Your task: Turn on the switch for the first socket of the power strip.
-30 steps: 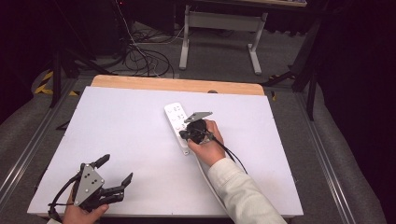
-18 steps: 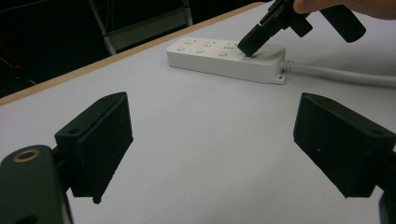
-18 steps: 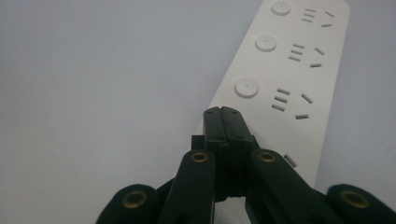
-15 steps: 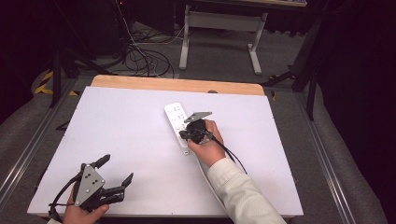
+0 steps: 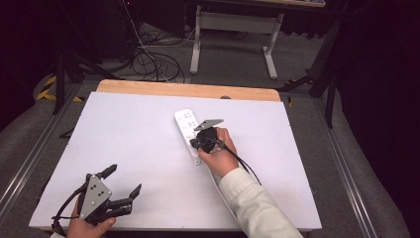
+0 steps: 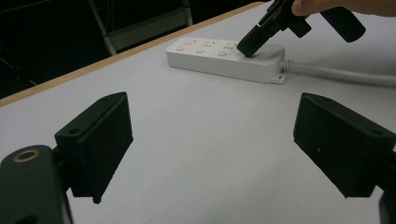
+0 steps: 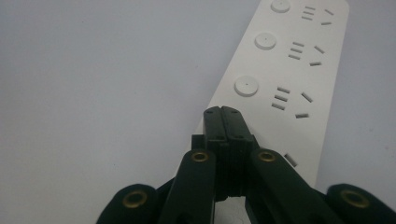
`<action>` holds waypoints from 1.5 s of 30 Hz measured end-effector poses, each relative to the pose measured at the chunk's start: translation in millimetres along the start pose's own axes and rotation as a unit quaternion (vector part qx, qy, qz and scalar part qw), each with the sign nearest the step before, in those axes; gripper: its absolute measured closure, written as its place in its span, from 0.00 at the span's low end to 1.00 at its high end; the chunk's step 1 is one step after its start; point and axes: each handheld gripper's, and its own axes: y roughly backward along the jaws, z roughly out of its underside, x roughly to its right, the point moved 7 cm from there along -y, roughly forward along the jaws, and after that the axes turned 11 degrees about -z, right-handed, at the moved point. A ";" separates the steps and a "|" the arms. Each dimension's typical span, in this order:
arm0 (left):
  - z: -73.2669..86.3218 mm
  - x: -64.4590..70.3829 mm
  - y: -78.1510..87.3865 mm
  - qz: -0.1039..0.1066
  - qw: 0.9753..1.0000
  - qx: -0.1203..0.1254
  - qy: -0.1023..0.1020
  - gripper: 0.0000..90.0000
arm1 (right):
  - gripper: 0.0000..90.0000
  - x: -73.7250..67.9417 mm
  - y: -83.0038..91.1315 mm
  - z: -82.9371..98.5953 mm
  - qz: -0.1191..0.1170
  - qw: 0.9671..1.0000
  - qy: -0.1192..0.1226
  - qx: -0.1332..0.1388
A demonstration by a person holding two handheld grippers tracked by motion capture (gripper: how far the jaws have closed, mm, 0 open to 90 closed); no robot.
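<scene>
- While the right gripper [image 5: 198, 144] presses its tip down on the white power strip [image 5: 186, 125], just right of centre in the high view, its two jaws are squeezed flat together with nothing between them.
- Right gripper view: the closed jaws rise from bottom centre and touch the power strip [image 7: 285, 79] just below the nearest round button [image 7: 246, 86]; two more buttons run toward the upper right of the frame, each with socket slots beside it.
- Power strip lies flat on the white table [image 5: 124, 139], long axis running from upper centre down toward the person's right hand [image 5: 220, 157]; its white cable [image 6: 341, 74] leaves the near end, seen at right in the left gripper view.
- Left gripper [image 5: 116, 186] sits at lower left of the high view, held in the left hand [image 5: 89, 225], well apart from the power strip, jaws spread wide and holding nothing.
- Left gripper view: both black jaws stand far apart at the lower left and lower right of the frame, bare table between them; the power strip and the right gripper's tip [image 6: 254, 39] show in the upper middle.
- Wooden table edge [image 5: 188, 90] runs along the top of the white surface; floor cables [image 5: 148, 59] at upper left, grey metal stand [image 5: 233, 25] at upper centre.
</scene>
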 end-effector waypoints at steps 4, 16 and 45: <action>-0.1 -0.1 -0.1 -0.001 1.000 0.000 -0.001 0.14 | 1.00 0.1 -0.1 -0.1 -0.001 1.000 0.000 -0.001; 0.0 -0.2 -0.1 -0.001 1.000 0.000 -0.001 0.14 | 1.00 -0.2 -0.5 -0.1 0.002 1.000 -0.001 -0.004; 0.3 0.7 0.0 0.000 1.000 -0.001 0.002 0.14 | 1.00 0.5 -1.1 -0.4 0.001 1.000 -0.014 -0.009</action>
